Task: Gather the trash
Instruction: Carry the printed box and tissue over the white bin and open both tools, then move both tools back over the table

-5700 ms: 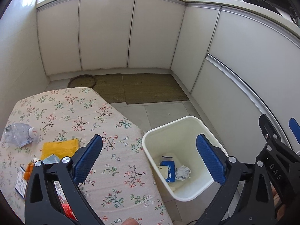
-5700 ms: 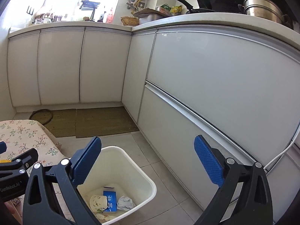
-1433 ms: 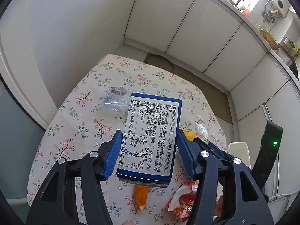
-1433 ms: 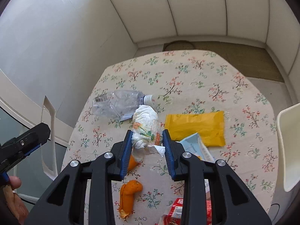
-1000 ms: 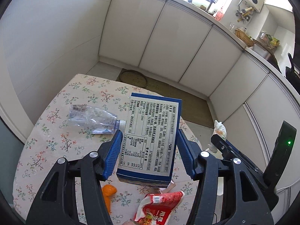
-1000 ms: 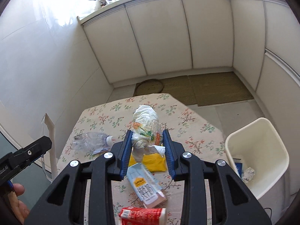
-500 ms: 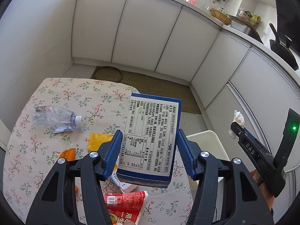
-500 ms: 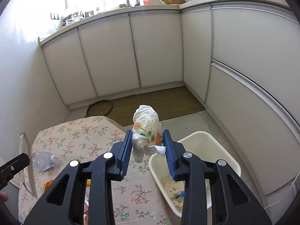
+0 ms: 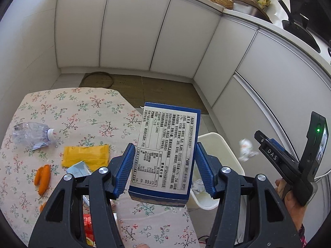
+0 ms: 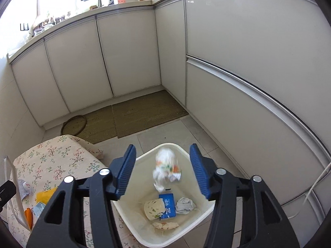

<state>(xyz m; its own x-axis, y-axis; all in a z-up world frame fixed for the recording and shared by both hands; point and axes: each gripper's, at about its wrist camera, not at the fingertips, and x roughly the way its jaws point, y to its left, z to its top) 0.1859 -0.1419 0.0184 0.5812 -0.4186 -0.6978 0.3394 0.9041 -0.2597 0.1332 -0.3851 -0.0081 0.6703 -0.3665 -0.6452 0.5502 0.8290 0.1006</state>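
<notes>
Light, stiff box [image 9: 165,155] squeezed by its sides in left hand-held gripper [image 9: 163,169], mid-frame; right hand-held gripper [image 10: 163,169] wide open, empty, soft wad [image 10: 165,168] dropping binward [image 10: 203,214].

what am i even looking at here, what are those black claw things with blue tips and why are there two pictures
Those claws are two handheld grippers; a person squeezes one in each hand, and each carries a camera looking along its blue fingers. So there is one picture per hand.

In the left camera's picture, the left gripper is shut on a blue box with a printed label. The floral table holds a crushed clear bottle, a yellow packet and orange peel.

In the right camera's picture, the right gripper is open above the white bin. A crumpled wrapper, blurred, appears to be in mid-air over the bin, which already holds some trash.
</notes>
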